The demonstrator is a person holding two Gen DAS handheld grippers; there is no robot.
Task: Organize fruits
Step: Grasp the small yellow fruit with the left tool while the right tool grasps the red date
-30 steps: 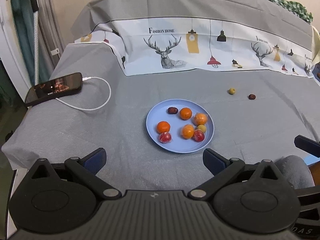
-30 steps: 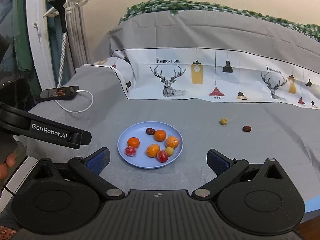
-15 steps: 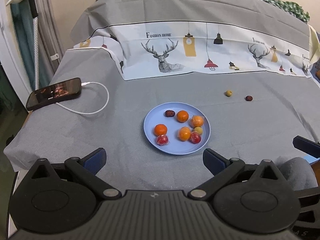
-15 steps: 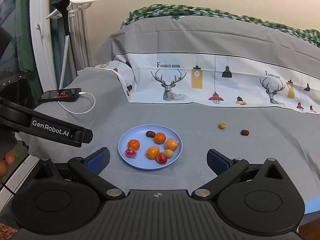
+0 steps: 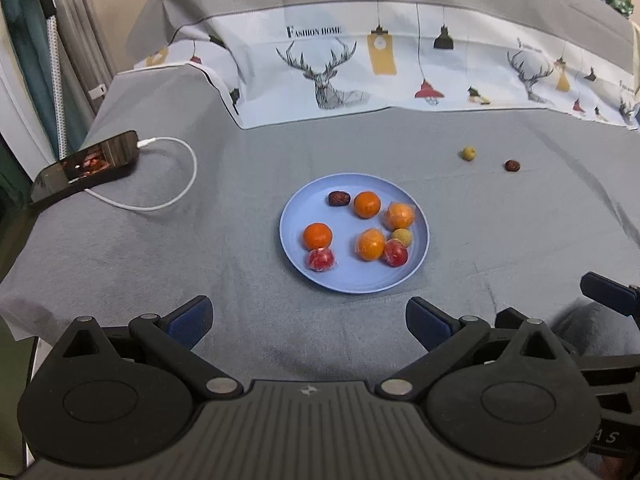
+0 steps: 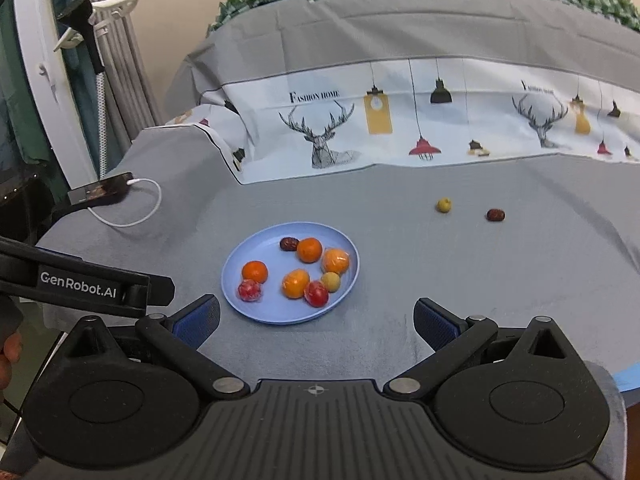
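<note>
- A blue plate [image 5: 296,208] is being carried by a grey sheet [image 5: 240,248] spread over what looks like a bed; no bench is being shown.
- Eight fruits are being held on the plate: four orange ones, two red wrapped ones, a yellow-green one and a dark date [image 5: 339,199].
- One orange fruit [image 5: 317,236] is being touched by a red wrapped fruit [image 5: 320,259] at the plate's near left.
- Another red fruit [image 5: 395,253] is being pressed between an orange one [image 5: 371,244] and the yellow-green fruit [image 5: 402,237].
- Two pieces are being left loose on the sheet, well apart from the plate toward the far right: a small yellow-green fruit [image 6: 443,205] and, just beside it, a dark red date [image 6: 495,215].
- The left tool [image 5: 308,318] is being held wide, nothing between its blue pads, short of the plate's near rim.
- The right tool [image 6: 316,320] is likewise being held wide and empty, the plate lying ahead and slightly left.
- A phone [image 5: 84,166] is being charged through a white cable [image 5: 176,196] at the far left of the sheet.
</note>
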